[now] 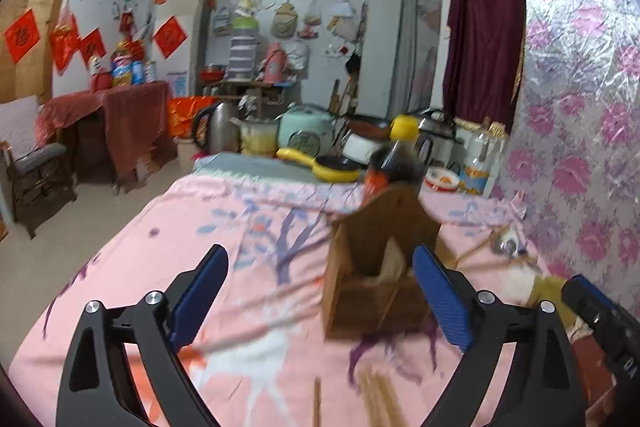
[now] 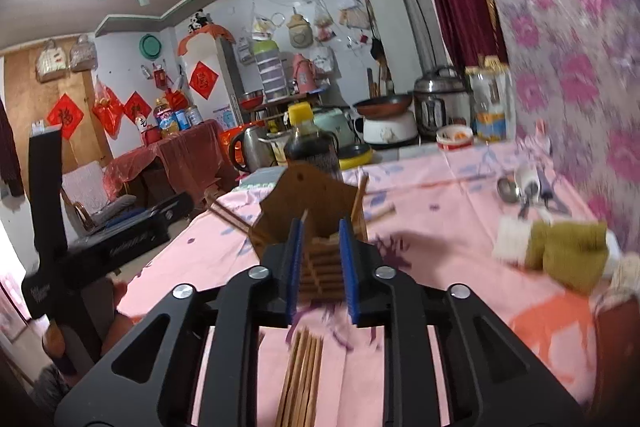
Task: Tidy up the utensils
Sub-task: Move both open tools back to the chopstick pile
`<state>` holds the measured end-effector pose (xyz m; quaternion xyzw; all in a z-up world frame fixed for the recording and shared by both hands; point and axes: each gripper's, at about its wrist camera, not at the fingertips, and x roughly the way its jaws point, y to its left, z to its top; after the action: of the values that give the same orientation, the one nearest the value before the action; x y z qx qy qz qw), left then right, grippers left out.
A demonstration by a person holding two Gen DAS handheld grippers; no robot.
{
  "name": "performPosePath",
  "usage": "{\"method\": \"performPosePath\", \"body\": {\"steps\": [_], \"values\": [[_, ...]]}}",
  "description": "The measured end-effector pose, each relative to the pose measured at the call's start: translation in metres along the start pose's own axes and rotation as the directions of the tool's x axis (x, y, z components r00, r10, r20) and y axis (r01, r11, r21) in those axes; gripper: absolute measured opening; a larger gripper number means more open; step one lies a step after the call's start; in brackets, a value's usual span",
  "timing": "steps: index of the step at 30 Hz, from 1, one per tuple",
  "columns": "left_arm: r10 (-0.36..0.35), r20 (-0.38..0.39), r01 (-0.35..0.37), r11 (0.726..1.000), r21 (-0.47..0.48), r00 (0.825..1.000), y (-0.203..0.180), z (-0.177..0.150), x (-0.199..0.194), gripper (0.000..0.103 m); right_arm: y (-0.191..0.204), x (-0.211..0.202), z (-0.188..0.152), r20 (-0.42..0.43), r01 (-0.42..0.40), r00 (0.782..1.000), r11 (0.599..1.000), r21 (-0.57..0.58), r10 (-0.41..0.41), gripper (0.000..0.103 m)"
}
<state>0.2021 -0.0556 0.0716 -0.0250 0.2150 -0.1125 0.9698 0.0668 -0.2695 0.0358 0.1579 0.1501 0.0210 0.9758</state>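
A wooden utensil holder (image 1: 376,267) with a tall peaked back stands on the pink tablecloth (image 1: 248,227). My left gripper (image 1: 320,299) is wide open just in front of it, with nothing between its blue pads (image 1: 200,295). A bundle of wooden chopsticks (image 2: 302,375) lies flat on the cloth under my right gripper (image 2: 321,267). Its jaws stand a narrow gap apart and grip nothing. Through that gap I see the holder (image 2: 308,195). A few chopsticks (image 2: 228,219) lean at the holder's sides. Metal spoons (image 2: 516,187) lie far right by the wall.
A dark sauce bottle (image 1: 400,159) with a yellow cap stands right behind the holder. An olive and white cloth (image 2: 568,251) lies at the right. Pots, a kettle (image 1: 218,127) and a yellow pan (image 1: 328,167) crowd the far end. The foil wall (image 1: 580,107) bounds the right side.
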Motion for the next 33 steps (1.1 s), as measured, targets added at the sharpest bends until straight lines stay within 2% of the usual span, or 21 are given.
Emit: {"method": "performPosePath", "body": {"steps": [3, 7, 13, 16, 20, 22, 27, 33], "values": [[0.042, -0.046, -0.042, 0.999, -0.011, 0.998, 0.009, -0.030, -0.014, 0.094, 0.000, -0.009, -0.019, -0.037, 0.000, 0.999, 1.000, 0.006, 0.001, 0.025], [0.037, -0.140, -0.040, 0.999, -0.020, 0.989, 0.019, -0.074, -0.026, 0.096, 0.004, -0.020, -0.047, -0.094, 0.012, 0.996, 1.000, -0.019, -0.014, 0.028], [0.035, -0.292, -0.029, 0.999, 0.024, 0.956, 0.031, -0.156, -0.041, 0.096, 0.004, -0.033, -0.085, -0.158, 0.028, 0.987, 0.998, -0.058, -0.037, 0.039], [0.030, -0.325, -0.015, 0.999, 0.048, 0.945, 0.034, -0.183, -0.047, 0.096, 0.002, -0.029, -0.106, -0.216, 0.029, 0.975, 0.997, -0.069, -0.044, 0.039], [-0.018, -0.352, 0.046, 0.996, 0.072, 0.936, 0.030, -0.197, -0.051, 0.096, -0.003, -0.018, -0.135, -0.296, 0.038, 0.953, 0.995, -0.095, -0.065, 0.039], [-0.020, -0.359, 0.056, 0.994, 0.092, 0.933, 0.026, -0.202, -0.049, 0.096, -0.007, -0.015, -0.144, -0.327, 0.041, 0.942, 0.993, -0.106, -0.074, 0.039], [0.013, -0.399, 0.034, 0.993, 0.109, 0.917, 0.024, -0.209, -0.031, 0.096, -0.013, -0.020, -0.152, -0.347, 0.009, 0.937, 0.994, -0.107, -0.046, 0.039], [0.051, -0.382, -0.004, 0.993, 0.121, 0.923, 0.028, -0.208, -0.027, 0.099, 0.001, -0.020, -0.163, -0.392, -0.079, 0.920, 0.981, -0.176, 0.003, 0.039]]}}
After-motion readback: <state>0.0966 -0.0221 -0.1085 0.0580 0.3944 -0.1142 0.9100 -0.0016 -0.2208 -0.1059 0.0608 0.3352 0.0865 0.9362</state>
